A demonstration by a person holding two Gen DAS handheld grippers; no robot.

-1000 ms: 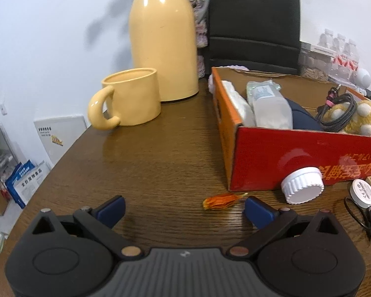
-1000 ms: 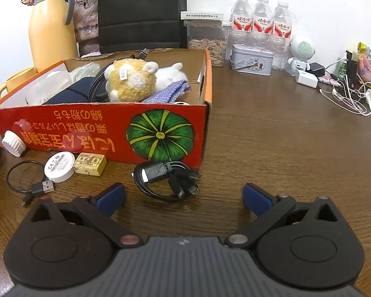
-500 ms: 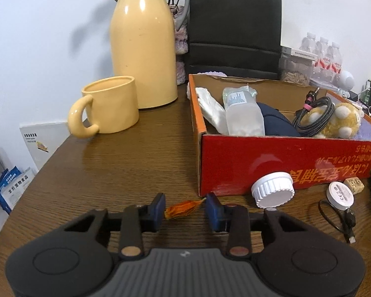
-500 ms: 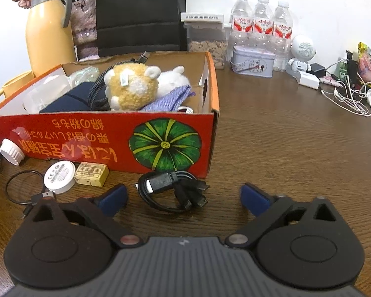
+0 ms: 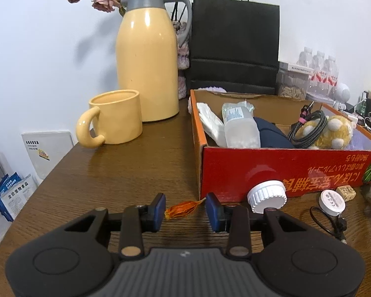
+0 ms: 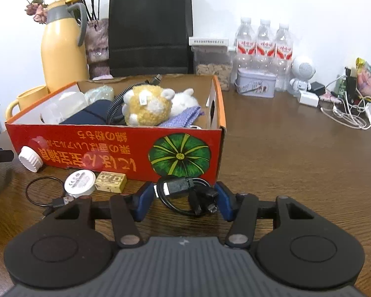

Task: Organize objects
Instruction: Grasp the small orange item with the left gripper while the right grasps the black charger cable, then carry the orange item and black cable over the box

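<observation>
An orange dried flower point(image 5: 183, 209) lies on the wooden table point(image 5: 136, 173), in front of the red cardboard box point(image 5: 259, 163). My left gripper point(image 5: 185, 205) is shut on it, one blue pad against each end. In the right wrist view a coiled black cable point(image 6: 183, 186) lies against the box point(image 6: 99, 143), below its green pumpkin picture. My right gripper point(image 6: 184, 195) is closing on this coil, and its pads touch both sides. The box holds a yellow plush toy point(image 6: 146, 105), a dark pouch, a braided cable and plastic packets.
A white cap point(image 6: 31, 158), a white round puck with a thin cable point(image 6: 79, 182) and a small yellowish block point(image 6: 111, 185) lie along the box front. A yellow mug point(image 5: 116, 121), thermos point(image 5: 147, 69) and black bag point(image 5: 235, 44) stand behind. Bottles point(image 6: 264, 42), a tin point(image 6: 256, 85) and white cables point(image 6: 351, 116) sit at the right.
Both grippers went from wide open to narrow, the left onto the orange flower, the right onto the cable coil. Both views tilted upward a little.
</observation>
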